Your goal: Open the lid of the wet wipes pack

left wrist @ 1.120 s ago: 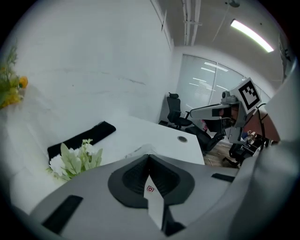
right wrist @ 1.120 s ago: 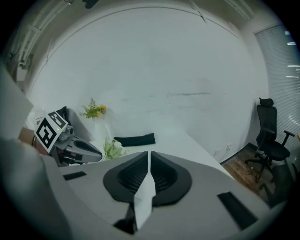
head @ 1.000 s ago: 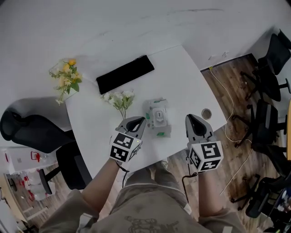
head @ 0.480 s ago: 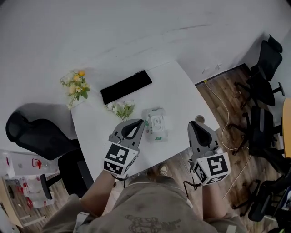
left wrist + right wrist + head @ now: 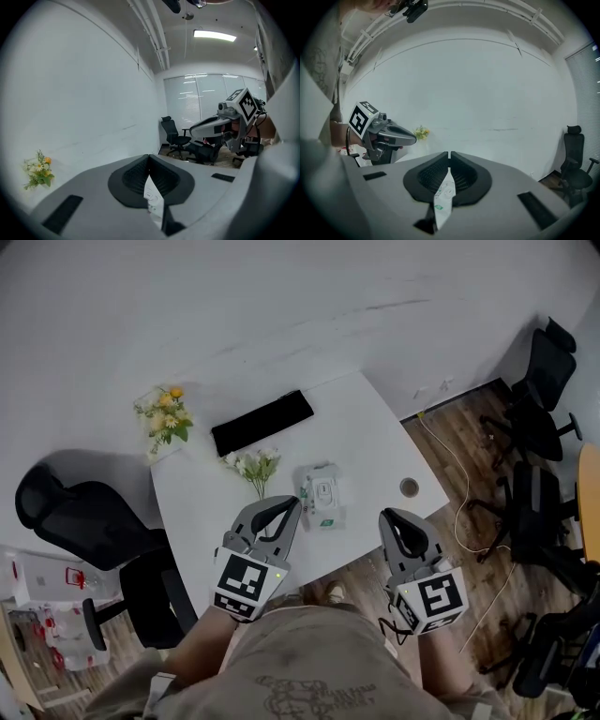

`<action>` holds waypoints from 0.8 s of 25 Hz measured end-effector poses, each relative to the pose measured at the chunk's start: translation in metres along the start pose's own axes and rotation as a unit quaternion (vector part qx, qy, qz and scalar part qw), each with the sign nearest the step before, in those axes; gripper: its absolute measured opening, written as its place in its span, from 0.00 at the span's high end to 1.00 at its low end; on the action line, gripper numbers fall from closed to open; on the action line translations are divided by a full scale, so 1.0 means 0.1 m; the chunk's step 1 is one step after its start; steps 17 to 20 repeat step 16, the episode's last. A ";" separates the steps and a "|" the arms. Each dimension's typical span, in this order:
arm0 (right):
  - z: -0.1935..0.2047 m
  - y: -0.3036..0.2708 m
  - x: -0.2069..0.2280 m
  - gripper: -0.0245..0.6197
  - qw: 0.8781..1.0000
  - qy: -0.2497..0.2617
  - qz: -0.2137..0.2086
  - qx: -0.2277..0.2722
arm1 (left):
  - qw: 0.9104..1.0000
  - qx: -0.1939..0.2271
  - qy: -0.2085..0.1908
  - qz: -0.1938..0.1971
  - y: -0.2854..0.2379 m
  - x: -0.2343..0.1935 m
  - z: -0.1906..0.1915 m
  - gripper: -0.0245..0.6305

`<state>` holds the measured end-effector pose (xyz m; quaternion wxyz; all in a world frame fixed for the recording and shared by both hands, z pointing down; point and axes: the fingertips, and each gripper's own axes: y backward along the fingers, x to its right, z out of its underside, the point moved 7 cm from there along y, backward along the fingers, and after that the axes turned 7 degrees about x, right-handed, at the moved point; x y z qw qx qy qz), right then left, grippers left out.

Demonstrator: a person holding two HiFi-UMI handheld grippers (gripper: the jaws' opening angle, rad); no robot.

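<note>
Two closed, empty: left tool (image 5: 292, 503), right tool (image 5: 386, 516); wet wipes pack (image 5: 322, 495) flat, lengthwise front-to-back

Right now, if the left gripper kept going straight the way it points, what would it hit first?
Probably the wet wipes pack on the white table: the left gripper aims slightly downward toward it. Depth is unclear; it might instead pass just over it toward the wall.
</note>
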<state>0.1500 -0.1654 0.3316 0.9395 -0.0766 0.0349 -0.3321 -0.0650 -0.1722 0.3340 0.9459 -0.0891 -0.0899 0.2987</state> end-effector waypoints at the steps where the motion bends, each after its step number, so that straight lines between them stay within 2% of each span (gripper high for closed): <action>1: 0.00 0.00 -0.02 0.90 1.000 0.000 -0.003 -0.001 | 1.000 -0.001 0.002 -0.002 0.02 -0.01 0.01 0.94; 20: -0.04 -0.01 -0.08 0.90 1.000 -0.001 -0.003 -0.005 | 1.000 -0.005 0.005 -0.018 0.18 -0.13 0.04 0.94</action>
